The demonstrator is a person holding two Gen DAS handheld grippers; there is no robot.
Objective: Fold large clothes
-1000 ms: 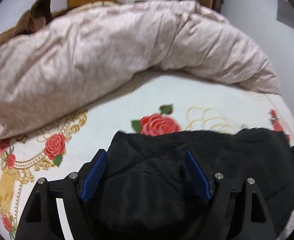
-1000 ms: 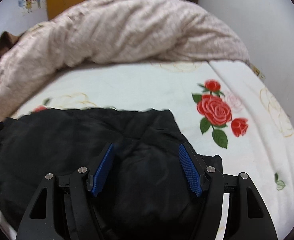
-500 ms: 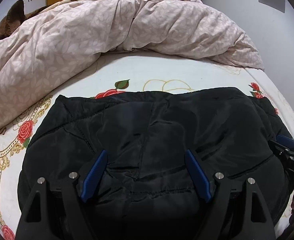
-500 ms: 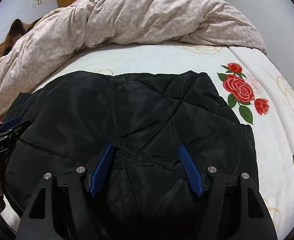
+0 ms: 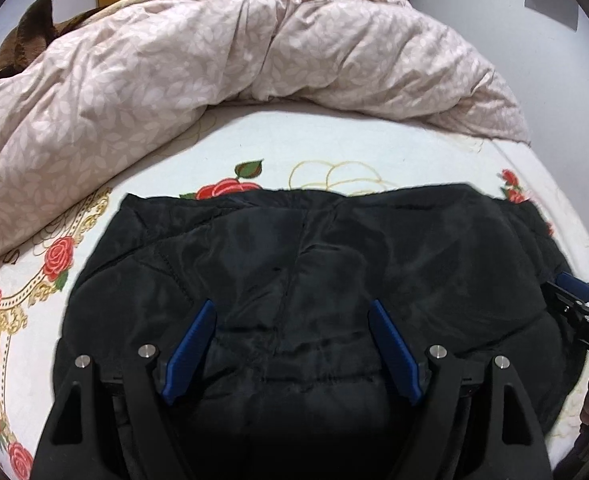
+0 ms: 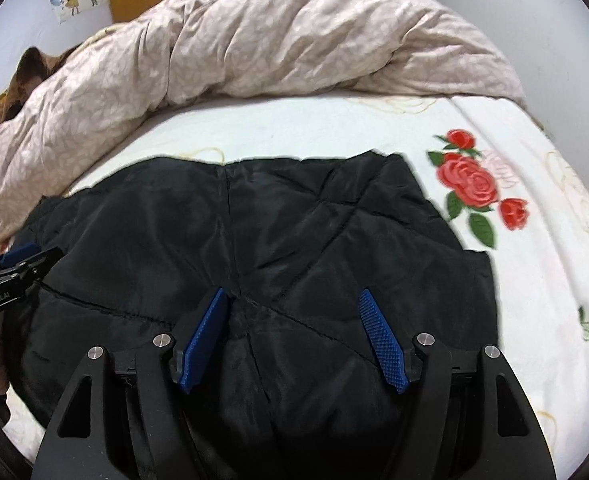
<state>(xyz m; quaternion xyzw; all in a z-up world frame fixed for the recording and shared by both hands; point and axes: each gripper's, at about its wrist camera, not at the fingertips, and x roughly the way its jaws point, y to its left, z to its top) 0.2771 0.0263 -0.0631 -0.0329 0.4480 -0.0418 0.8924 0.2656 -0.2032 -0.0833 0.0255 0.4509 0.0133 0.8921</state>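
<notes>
A black padded jacket (image 5: 314,248) lies spread flat on the rose-print bedsheet (image 5: 254,140). My left gripper (image 5: 292,306) hovers over its near left part, blue pads wide apart and open, with fabric below and between them but no fold pinched. My right gripper (image 6: 292,294) stands the same way over the near right part of the jacket (image 6: 254,220), also open. Each gripper shows at the edge of the other's view: the right gripper (image 5: 574,300) and the left gripper (image 6: 18,264), both at the jacket's sides.
A bulky beige duvet (image 5: 174,80) is heaped along the far side of the bed, also seen as the duvet (image 6: 254,40). Something brown and furry (image 5: 34,36) lies at the far left. Bare sheet (image 6: 534,280) shows right of the jacket; a white wall rises beyond.
The jacket went from a blurred, bunched mass close under the fingers to lying spread flat on the sheet. Both views shifted slightly; the jaws kept about the same width.
</notes>
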